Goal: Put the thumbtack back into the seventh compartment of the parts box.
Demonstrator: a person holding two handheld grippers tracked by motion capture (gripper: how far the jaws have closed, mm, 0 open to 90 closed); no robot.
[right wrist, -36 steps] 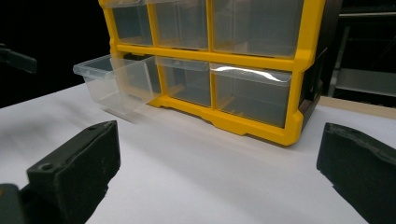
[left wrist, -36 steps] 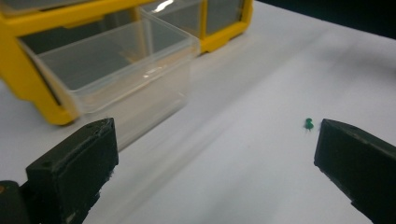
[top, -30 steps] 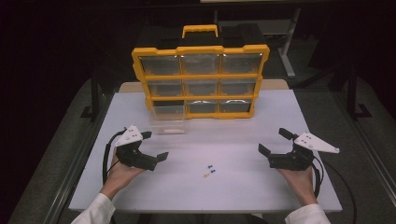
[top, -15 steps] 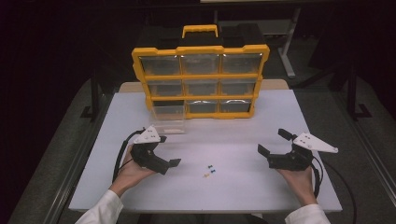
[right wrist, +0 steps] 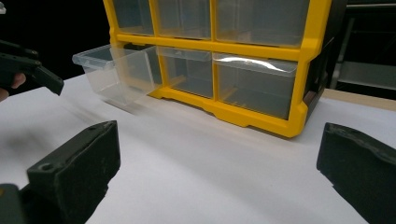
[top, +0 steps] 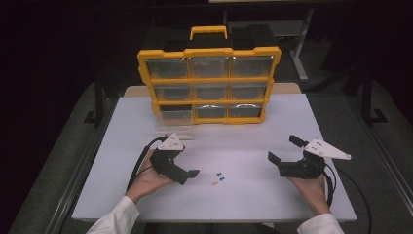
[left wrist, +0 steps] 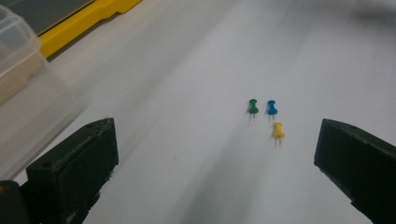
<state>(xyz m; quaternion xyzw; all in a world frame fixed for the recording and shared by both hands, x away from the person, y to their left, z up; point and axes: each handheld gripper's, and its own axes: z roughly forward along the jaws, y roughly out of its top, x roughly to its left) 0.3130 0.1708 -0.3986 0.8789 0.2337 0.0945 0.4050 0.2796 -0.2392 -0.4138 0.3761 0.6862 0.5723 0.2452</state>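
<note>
1. Pushpins — green pin [left wrist: 252, 106], blue pin [left wrist: 272, 108], yellow pin [left wrist: 277, 130] — look tiny, light, hard and sharp-tipped; pinch one by its plastic head.
2. Your left gripper [top: 191, 174], jaws spread and empty, points at them lying clustered on the table [top: 253, 146], just beyond its tips.
3. Your right gripper [top: 282, 155], also spread and empty, sits well apart, facing the yellow organizer [right wrist: 299, 60] and its pulled-out drawer [right wrist: 114, 72].

Organiser [top: 209, 80]: yellow frame and handle, black back, clear plastic drawers.
Pulled-out drawer [right wrist: 114, 72]: colourless, see-through.
Push pins: one green [left wrist: 252, 106], one blue [left wrist: 272, 108], one yellow [left wrist: 278, 130], the yellow at five o'clock of the blue.
Table [top: 253, 146]: plain white.
Left gripper [top: 187, 173] and right gripper [top: 282, 155]: black, each with a pale grey plate.
Sleeves [top: 114, 219]: white.
</note>
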